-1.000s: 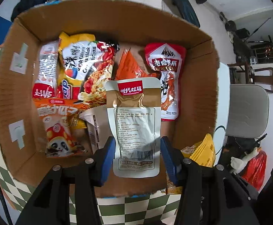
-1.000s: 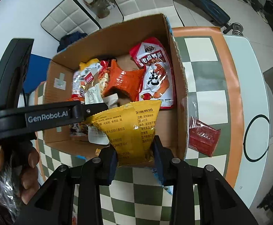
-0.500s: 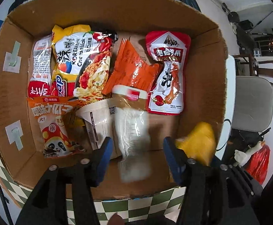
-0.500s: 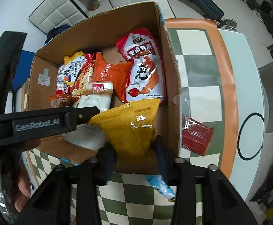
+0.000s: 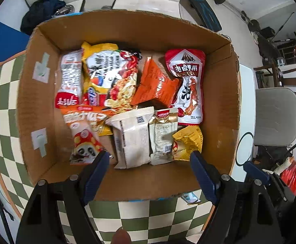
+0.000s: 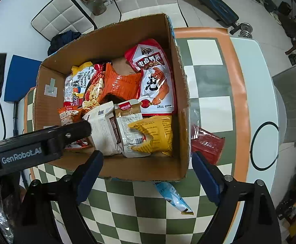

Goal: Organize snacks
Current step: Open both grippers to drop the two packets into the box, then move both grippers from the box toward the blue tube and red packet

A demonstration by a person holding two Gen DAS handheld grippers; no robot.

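Observation:
A cardboard box on the checkered table holds several snack packs. A brown-and-white pouch and a yellow pack lie at the box's near right. My left gripper is open and empty above the box's near wall. My right gripper is open and empty, also over the near wall. The left gripper's arm crosses the right wrist view's left side.
Outside the box, a red pack lies on the table to its right and a light-blue pack sticks out by its near corner. A grey chair stands right of the table.
Both grippers opened. The brown-and-white pouch dropped from the left gripper and the yellow pack from the right gripper; both now lie in the box. Both grippers pulled back and up.

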